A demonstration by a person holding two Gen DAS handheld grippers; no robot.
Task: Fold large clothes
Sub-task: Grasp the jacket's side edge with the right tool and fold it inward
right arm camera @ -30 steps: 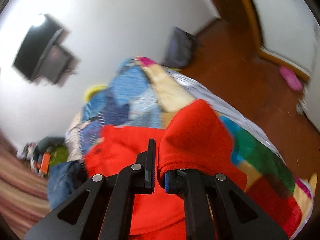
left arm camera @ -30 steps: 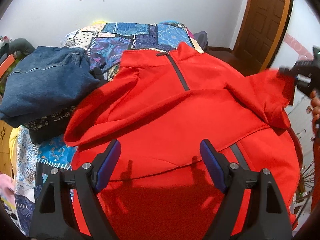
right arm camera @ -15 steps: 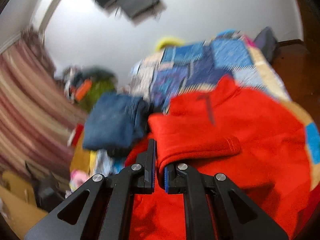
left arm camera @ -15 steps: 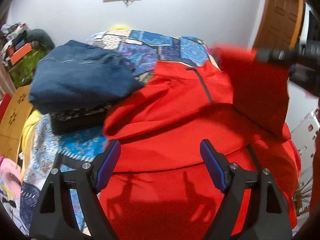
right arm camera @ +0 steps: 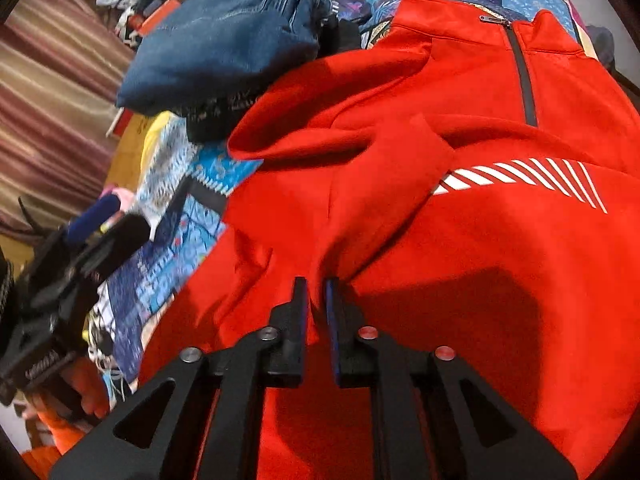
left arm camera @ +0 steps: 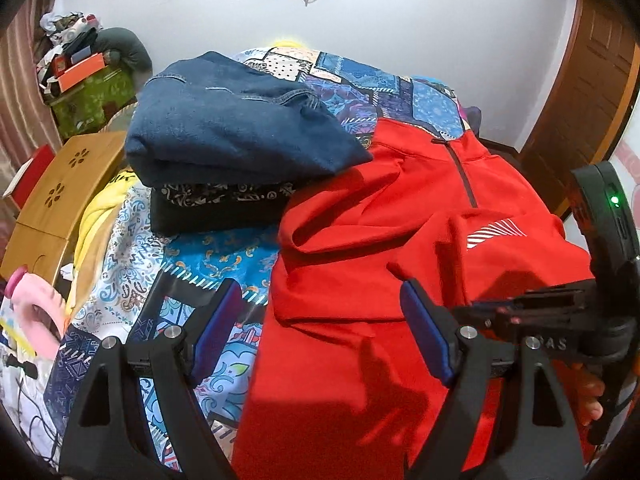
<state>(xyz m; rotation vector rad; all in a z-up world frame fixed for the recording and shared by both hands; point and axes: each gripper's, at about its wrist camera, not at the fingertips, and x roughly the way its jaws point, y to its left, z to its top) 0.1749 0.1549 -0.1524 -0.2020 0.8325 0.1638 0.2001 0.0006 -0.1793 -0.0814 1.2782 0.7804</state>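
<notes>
The red pullover lies chest-up on the patchwork bedspread, directly ahead of both grippers, its zip collar at the far end and a sleeve drawn across the chest just short of the white striped mark. The right gripper has its jaws nearly together on a pinch of that red cloth, low over the garment's middle, so it reads as clamped on the sleeve end. The left gripper hangs with its jaws wide apart and nothing between them, over the pullover's near-left edge where red cloth meets the bedspread. The step in hand looks like laying a sleeve inward over the body; the other sleeve seems to sit bunched to the far left of the right gripper, though its exact lie is hard to tell. Next, the right gripper would need to let the cloth settle flat and release, and the open left one would need to close on a hem or side edge. Beyond the left gripper, a stack of folded jeans and dark clothes touches the pullover's shoulder.
</notes>
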